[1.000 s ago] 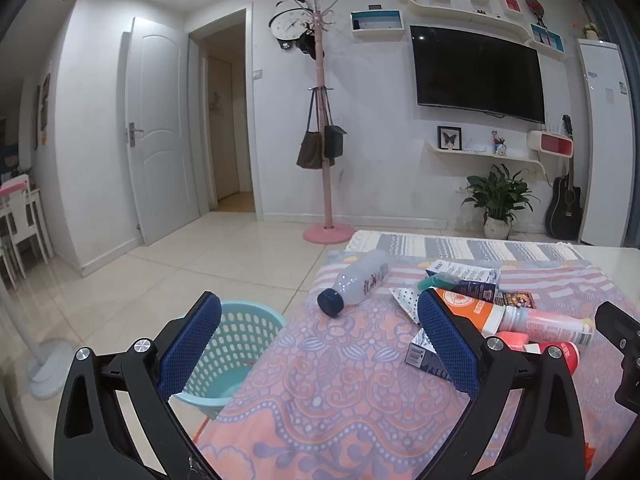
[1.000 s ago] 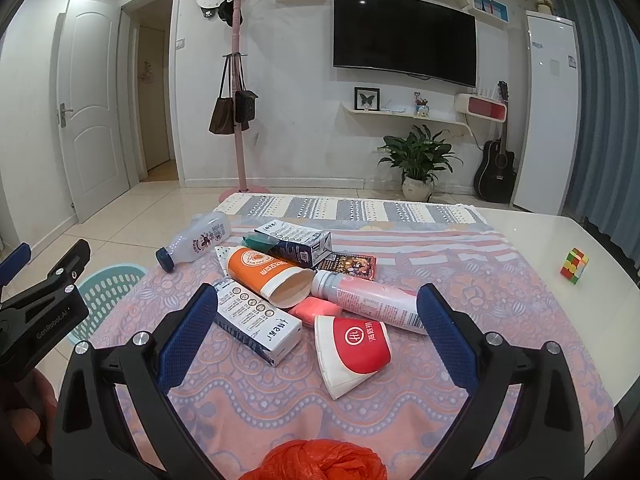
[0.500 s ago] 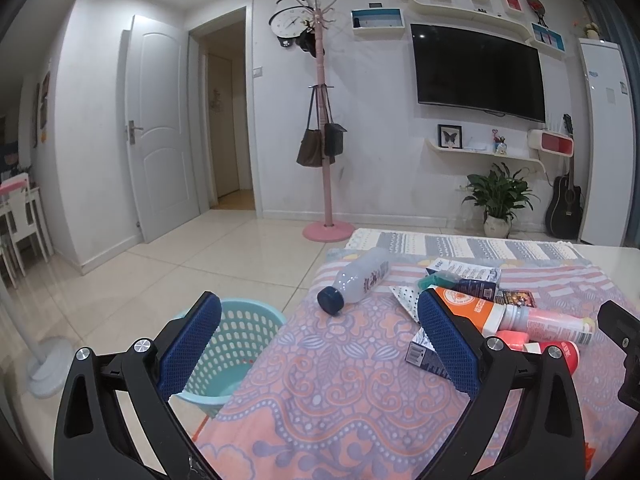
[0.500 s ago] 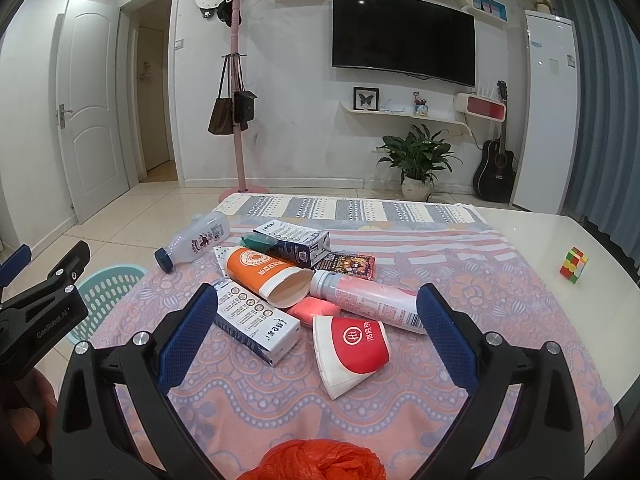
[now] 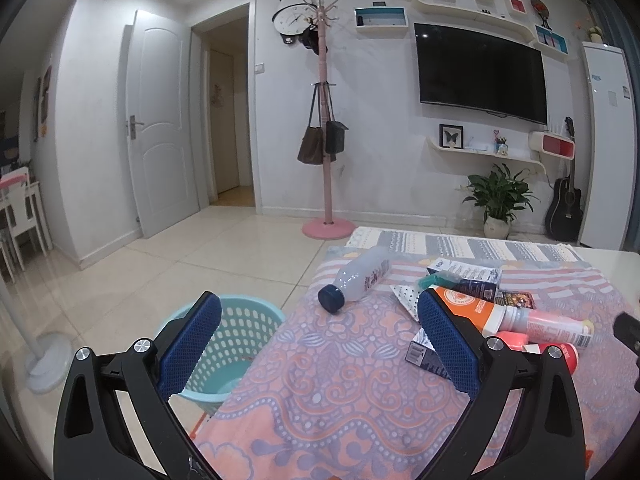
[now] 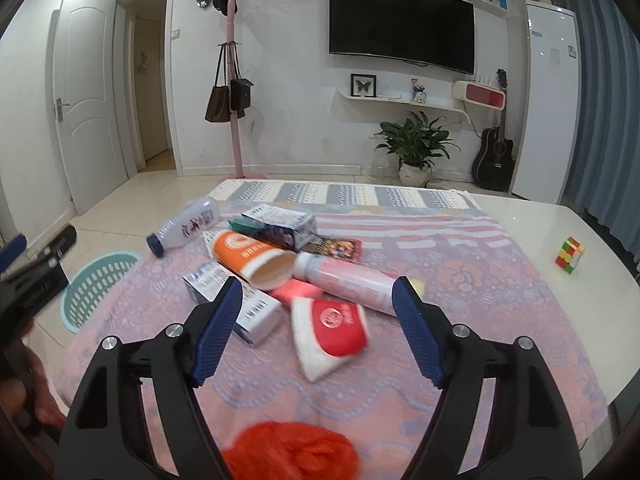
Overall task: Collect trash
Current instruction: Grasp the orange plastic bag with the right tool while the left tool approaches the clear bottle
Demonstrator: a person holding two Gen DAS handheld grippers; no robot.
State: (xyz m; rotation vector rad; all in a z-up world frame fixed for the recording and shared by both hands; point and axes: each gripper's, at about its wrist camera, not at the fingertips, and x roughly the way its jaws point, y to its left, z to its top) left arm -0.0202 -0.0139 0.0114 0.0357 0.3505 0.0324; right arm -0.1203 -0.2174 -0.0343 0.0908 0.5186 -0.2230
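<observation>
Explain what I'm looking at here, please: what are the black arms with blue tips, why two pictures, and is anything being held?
Those are two handheld grippers, one in each of a person's hands; no robot arm. Each carries a fisheye camera looking along its fingers, hence two pictures. The left gripper and right gripper are both open and empty. The patterned tablecloth carries a trash pile: a clear bottle with a dark blue cap, an orange cup lying on its side, a pink bottle, a red-and-white paper cup, small cartons, and an orange plastic bag at the near edge. A Rubik's cube sits apart. A teal basket stands on the floor beside the table.
</observation>
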